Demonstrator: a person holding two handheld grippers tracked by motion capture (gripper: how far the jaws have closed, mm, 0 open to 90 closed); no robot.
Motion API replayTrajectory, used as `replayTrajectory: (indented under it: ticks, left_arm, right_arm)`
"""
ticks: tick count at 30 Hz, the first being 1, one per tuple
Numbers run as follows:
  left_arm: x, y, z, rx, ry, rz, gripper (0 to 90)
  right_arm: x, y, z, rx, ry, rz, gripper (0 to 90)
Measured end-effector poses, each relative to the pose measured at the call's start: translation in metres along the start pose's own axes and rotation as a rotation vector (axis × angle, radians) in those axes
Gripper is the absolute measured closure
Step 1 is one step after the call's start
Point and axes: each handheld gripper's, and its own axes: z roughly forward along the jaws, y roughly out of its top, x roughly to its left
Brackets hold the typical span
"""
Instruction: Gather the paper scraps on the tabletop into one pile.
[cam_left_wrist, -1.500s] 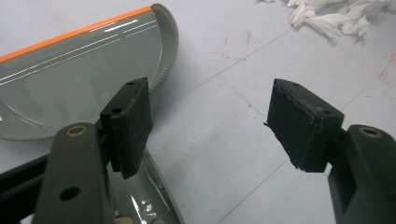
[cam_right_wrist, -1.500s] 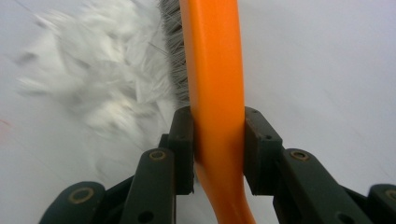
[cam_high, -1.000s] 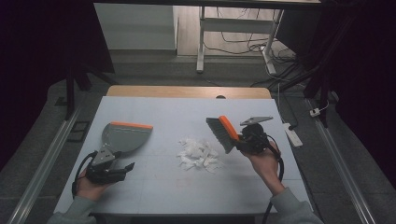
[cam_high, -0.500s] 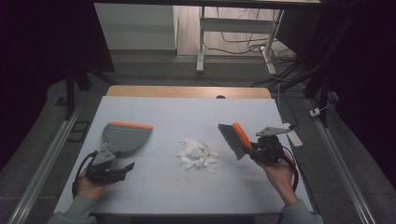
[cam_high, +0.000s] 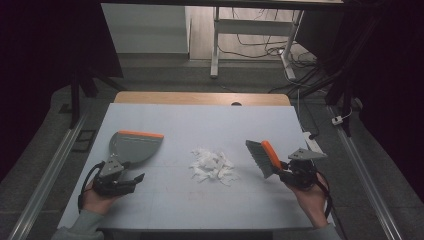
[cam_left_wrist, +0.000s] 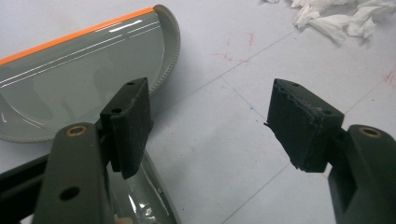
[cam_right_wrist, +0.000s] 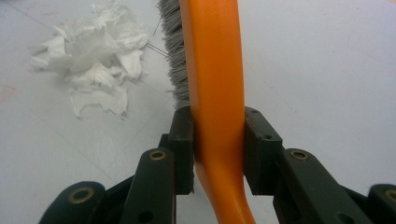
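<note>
Brush (cam_high: 262, 156) farther right of scraps (cam_high: 212, 165)

On the table (cam_high: 165, 115), the right gripper (cam_high: 286, 172) holds a brush (cam_high: 262, 157) beside paper scraps (cam_high: 212, 165); a dustpan (cam_high: 132, 146) lies left.

The right gripper (cam_high: 283, 171), clamped on the orange-handled brush (cam_high: 262, 157), has moved rightward and toward the person, carrying the brush from just beside the paper scraps (cam_high: 212, 165) to a position clearly apart from them.
</note>
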Motion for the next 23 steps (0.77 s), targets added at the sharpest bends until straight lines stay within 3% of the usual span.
replayTrajectory:
  ticks: [7,23]
  left_arm:
    - [-0.001,0.001,0.0,-0.003,-0.001,0.002,31.0]
    - [-0.001,0.001,-0.001,-0.012,-0.007,0.005,30.9]
  right_arm:
    - [-0.003,-0.013,-0.003,-0.023,0.015,-0.021,68.1]
    - [0.001,-0.014,0.0,-0.034,0.026,-0.038,68.1]
